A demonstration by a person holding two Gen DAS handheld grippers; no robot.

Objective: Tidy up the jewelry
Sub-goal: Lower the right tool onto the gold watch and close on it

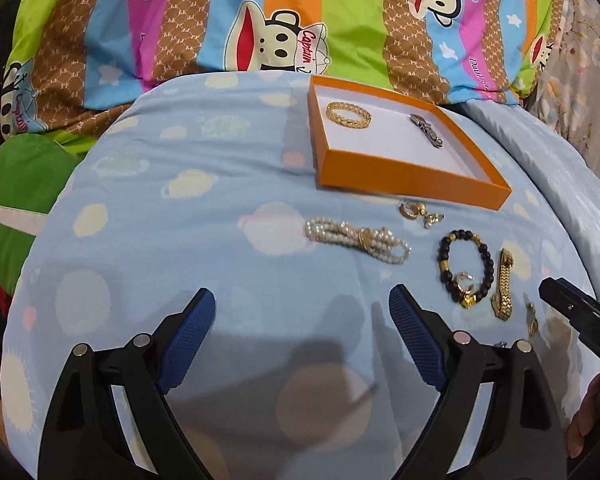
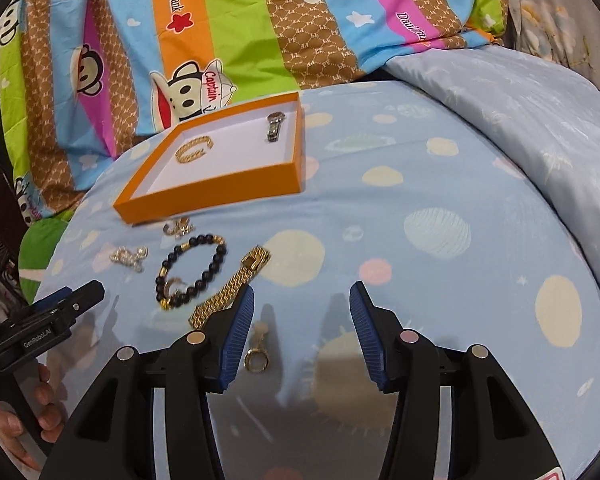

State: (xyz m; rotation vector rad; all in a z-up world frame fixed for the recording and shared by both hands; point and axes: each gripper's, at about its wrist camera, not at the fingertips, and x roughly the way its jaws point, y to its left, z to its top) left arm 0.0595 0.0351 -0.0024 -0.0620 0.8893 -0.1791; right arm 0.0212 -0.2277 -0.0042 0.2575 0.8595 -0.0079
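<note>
An orange box (image 1: 416, 180) (image 2: 212, 196) lies on the blue bedspread and holds a gold chain bracelet (image 1: 348, 116) (image 2: 194, 148) and a silver watch (image 1: 426, 130) (image 2: 276, 126). In front of it lie a pearl bracelet (image 1: 356, 240) (image 2: 130, 258), small earrings (image 1: 420, 214) (image 2: 178, 228), a black bead bracelet (image 1: 466, 268) (image 2: 192, 276) and a gold watch band (image 1: 504, 284) (image 2: 232, 288). My left gripper (image 1: 302, 296) is open over bare cloth, near the pearls. My right gripper (image 2: 302, 292) is open; a small gold ring-shaped piece (image 2: 258, 350) lies on the cloth beside its left finger, untouched.
A striped cartoon-print quilt (image 1: 260, 20) is bunched behind the box. A pale blue blanket fold (image 2: 520, 100) rises at the right. Each gripper shows at the edge of the other's view: the right gripper (image 1: 556, 300), the left gripper (image 2: 72, 300), with a hand (image 2: 44, 400) on its handle.
</note>
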